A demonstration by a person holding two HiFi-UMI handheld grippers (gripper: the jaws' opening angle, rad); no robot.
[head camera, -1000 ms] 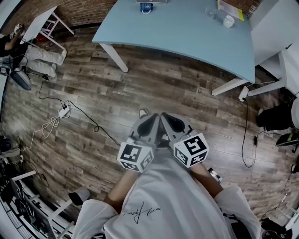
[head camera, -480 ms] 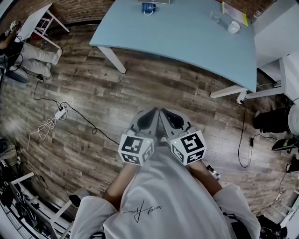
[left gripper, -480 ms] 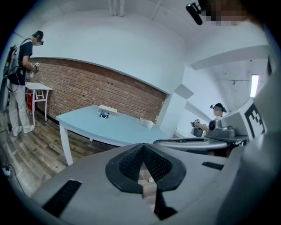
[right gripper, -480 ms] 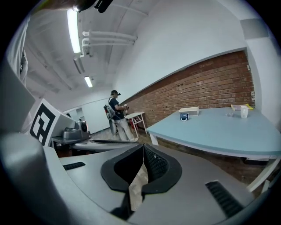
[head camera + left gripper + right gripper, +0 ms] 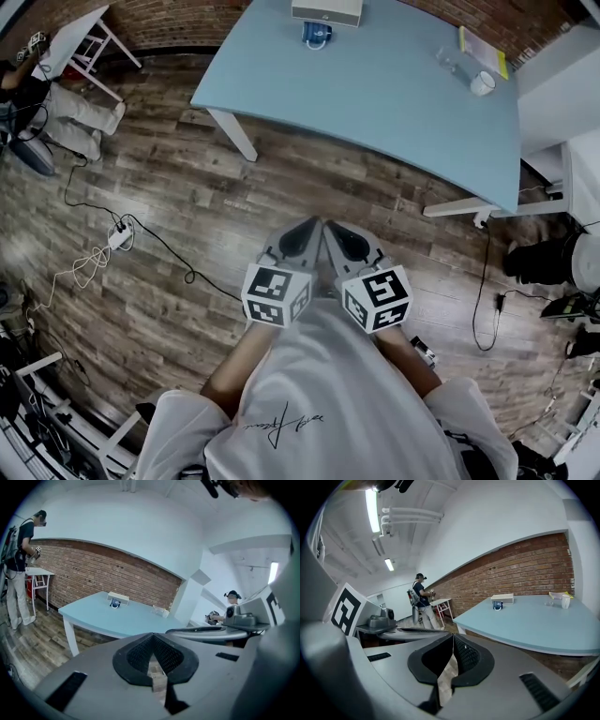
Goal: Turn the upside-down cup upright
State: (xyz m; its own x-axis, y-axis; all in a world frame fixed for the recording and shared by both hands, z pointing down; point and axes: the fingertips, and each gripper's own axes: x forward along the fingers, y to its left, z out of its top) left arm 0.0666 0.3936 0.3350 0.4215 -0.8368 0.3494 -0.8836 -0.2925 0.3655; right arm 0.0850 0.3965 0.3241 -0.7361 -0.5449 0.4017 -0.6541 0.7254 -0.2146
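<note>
Left gripper (image 5: 312, 223): held low before the chest; its jaws were brought together at the tips, with nothing between them.
Right gripper (image 5: 330, 225): held just beside the left one, its jaws likewise closed on nothing.
Place of the cups: all were set on the blue table (image 5: 394, 103), well apart from both grippers, with bare wooden floor (image 5: 187, 187) lying between.
Count: two grippers; one table; one blue cup (image 5: 317, 36) against a white box (image 5: 326, 10); one white cup (image 5: 482, 82); one clear glass (image 5: 448, 62) near it; one yellow sheet (image 5: 483, 42).
Which cup was inverted: this could not be told, as all were too small in every view.
Direction: the blue cup lay almost straight ahead, and the white cup ahead and to the right, so the right gripper was judged the nearer to it.
Step in hand: an approach to the table was judged necessary before any grasp.
</note>
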